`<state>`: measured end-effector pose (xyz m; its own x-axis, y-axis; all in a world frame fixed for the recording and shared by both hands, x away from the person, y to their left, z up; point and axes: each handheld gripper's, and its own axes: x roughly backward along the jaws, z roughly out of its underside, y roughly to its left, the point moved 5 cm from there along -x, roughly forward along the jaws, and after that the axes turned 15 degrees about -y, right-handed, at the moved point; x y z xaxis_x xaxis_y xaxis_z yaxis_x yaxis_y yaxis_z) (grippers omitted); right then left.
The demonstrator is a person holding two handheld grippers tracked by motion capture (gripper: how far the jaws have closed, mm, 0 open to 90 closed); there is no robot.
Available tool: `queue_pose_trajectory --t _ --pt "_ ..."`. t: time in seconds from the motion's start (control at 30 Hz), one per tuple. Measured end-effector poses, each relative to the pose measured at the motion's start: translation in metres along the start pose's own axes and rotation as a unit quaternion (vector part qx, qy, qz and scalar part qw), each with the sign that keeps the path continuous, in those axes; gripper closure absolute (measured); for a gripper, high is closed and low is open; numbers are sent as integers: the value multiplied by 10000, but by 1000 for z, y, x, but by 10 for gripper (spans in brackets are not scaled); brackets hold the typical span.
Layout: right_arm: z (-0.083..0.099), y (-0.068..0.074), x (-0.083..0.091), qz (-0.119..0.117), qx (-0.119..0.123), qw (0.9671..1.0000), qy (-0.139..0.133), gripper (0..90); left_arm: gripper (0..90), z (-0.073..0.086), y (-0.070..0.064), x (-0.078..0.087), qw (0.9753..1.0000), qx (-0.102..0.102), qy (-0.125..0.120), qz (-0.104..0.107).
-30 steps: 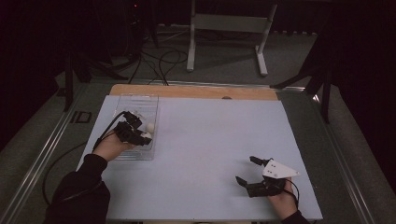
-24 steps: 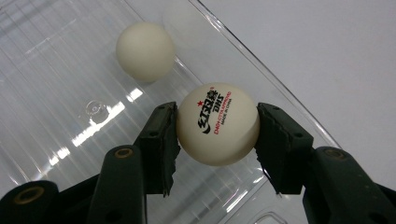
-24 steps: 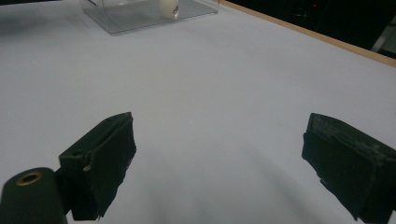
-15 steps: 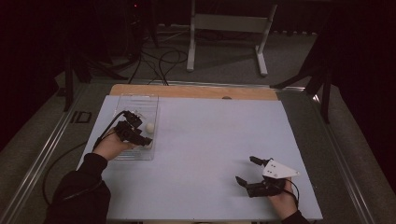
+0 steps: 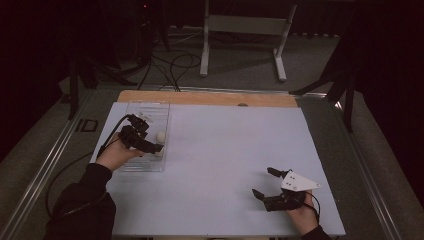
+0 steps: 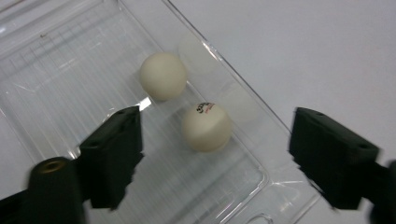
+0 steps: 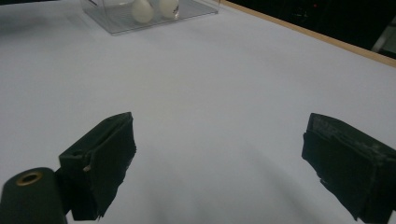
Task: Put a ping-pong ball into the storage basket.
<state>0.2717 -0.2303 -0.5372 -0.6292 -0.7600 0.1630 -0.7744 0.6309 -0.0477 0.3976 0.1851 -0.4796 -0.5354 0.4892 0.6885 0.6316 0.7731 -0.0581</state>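
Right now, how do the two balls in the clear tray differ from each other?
In the left gripper view, the near ball shows a small printed mark on top; the far ball looks plain. The near ball lies between the open jaws of the left gripper; the far ball sits beyond them, closer to one jaw's side. Both are off-white, look about the same size, and rest apart inside the clear tray, along its wall.

Both balls: cream-white; near ball (image 6: 207, 127) carries a small red-and-black printed mark, far ball (image 6: 163, 75) is plain. Tray (image 6: 60, 60): clear, ribbed. Counter (image 5: 225, 150): pale lavender-grey, tan far edge. Left claw (image 6: 219, 158): black.
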Motion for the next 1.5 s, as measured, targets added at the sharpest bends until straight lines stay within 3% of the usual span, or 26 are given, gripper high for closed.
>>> queue_pose_trajectory --t 0.07,0.13,0.27,0.57,0.6,0.73,0.9,1.2,1.5 --pt "0 0 0 5 -1 10000 -1 94 120 -2 -1 2 10000 13 -27 7" --pt "0 0 0 5 -3 10000 1 94 40 -2 -4 4 9998 -28 -29 185" --pt "0 0 0 8 -8 10000 -4 94 6 -6 -7 5 9996 5 -114 248" --pt "0 0 0 0 -8 10000 7 94 4 -17 -19 7 9986 -80 -358 391" --pt "0 0 1 0 -8 10000 -1 94 4 -17 -21 7 9981 -84 -341 498" --pt "0 -1 1 1 -7 10000 0 94 4 -20 -27 7 9973 -112 -416 593" --pt "0 -1 0 -3 0 10000 10 94 3 -24 -34 7 9951 -386 -608 682" --pt "1 -1 0 -7 -12 10000 18 94 3 -31 -53 3 9907 -659 -793 889" --pt "0 -1 0 0 -11 10000 10 94 3 -38 -68 -3 9865 -742 -969 1094"
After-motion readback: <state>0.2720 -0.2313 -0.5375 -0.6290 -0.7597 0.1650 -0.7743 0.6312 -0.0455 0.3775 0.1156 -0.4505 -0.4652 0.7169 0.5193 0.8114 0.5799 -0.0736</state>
